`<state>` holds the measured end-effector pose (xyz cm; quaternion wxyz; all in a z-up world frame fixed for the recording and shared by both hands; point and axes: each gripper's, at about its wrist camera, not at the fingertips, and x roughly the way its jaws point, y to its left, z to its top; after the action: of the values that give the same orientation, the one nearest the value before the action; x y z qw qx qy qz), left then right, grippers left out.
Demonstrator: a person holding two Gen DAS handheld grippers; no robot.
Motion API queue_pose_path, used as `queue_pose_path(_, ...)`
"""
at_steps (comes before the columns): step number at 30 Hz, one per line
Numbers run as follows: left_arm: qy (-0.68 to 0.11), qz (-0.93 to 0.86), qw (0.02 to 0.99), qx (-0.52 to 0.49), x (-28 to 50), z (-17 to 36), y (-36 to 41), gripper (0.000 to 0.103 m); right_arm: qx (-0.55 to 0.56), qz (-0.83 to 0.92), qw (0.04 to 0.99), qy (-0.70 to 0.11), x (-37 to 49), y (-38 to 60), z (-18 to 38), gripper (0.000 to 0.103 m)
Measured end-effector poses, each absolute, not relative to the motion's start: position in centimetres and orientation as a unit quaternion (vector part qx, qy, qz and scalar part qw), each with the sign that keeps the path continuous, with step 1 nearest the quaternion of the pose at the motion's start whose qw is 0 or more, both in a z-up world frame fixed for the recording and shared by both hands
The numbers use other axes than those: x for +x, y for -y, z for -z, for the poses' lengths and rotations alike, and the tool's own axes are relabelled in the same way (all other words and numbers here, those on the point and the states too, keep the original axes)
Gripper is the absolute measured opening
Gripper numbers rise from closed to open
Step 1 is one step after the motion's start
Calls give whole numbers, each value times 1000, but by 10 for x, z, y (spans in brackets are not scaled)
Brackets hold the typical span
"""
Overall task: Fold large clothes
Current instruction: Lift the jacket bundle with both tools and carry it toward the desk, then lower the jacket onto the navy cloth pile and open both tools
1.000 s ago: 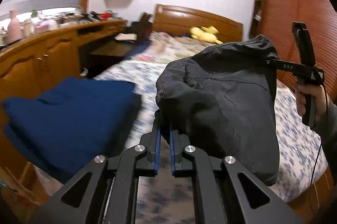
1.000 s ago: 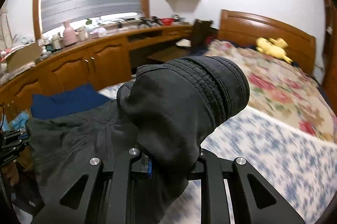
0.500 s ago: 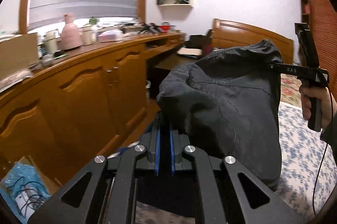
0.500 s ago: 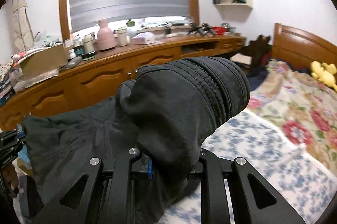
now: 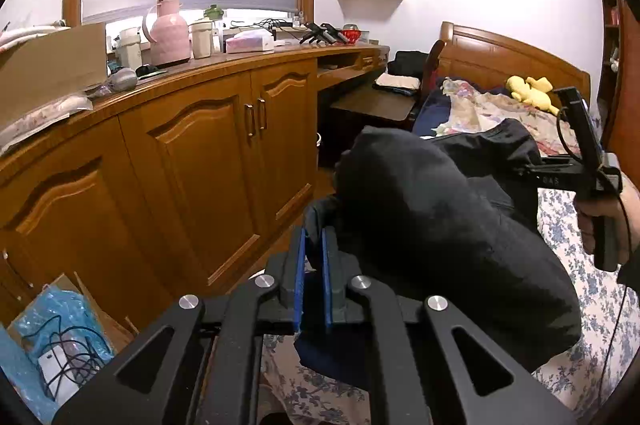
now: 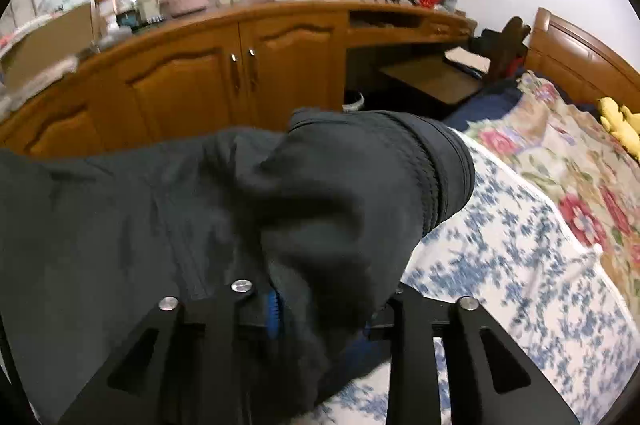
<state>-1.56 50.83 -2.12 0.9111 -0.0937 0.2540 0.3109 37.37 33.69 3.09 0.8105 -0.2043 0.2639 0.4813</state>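
**Left wrist view: dark garment mid-air over the bed**

Left gripper point(image 5: 313, 279) fingers sit narrow, pinching the dark garment point(image 5: 432, 225). Right gripper point(image 6: 320, 309) fingers just widened, cloth still between them. I'd lower it onto the bed point(image 6: 500, 265) flat before letting go fully.

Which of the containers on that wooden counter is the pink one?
The tall jug with the narrow neck and a handle, standing by the window; the two canisters flanking it are cream.

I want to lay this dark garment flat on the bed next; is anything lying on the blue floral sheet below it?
Nothing visible does: the blue floral sheet beside the bunched black fabric garment shows bare. The patch directly beneath the garment is hidden.
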Motion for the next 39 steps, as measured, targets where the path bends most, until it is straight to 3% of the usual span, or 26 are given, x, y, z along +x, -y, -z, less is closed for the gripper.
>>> queue_pose_path(2, -255, -310, 911, -94, -15, 19, -507, 9, -215, -478, 809, -267, 374, -335, -34, 50)
queue_pose_path(6, -244, -324, 909, -97, -24, 12, -503, 10, -222, -471, 824, -223, 354, -311, -51, 53)
queue_pose_path(8, -233, -323, 912, -100, -29, 5, -500, 22, -210, -488, 823, -204, 339, -301, -60, 53)
queue_pose_path(9, -226, -323, 914, -101, -32, 1, -498, 41, -205, -503, 815, -202, 331, -302, -60, 53)
queue_pose_path(10, -218, -321, 916, -101, -34, -3, -496, 52, -200, -526, 801, -206, 324, -304, -60, 53)
queue_pose_path(11, -210, -319, 919, -99, -36, -7, -494, 57, -196, -545, 788, -209, 316, -307, -60, 53)
queue_pose_path(13, -202, -317, 921, -96, -38, -15, -490, 81, -195, -568, 768, -220, 302, -317, -51, 53)
queue_pose_path(21, -207, -304, 927, -77, -24, -27, -477, 84, -176, -601, 729, -277, 287, -355, 4, 53)
queue_pose_path(30, -226, -306, 922, -74, 0, -12, -482, 84, -194, -593, 734, -267, 272, -348, 4, 53)
queue_pose_path(39, -297, -337, 891, -62, 11, 29, -503, 84, -189, -588, 742, -263, 258, -315, 18, 53)
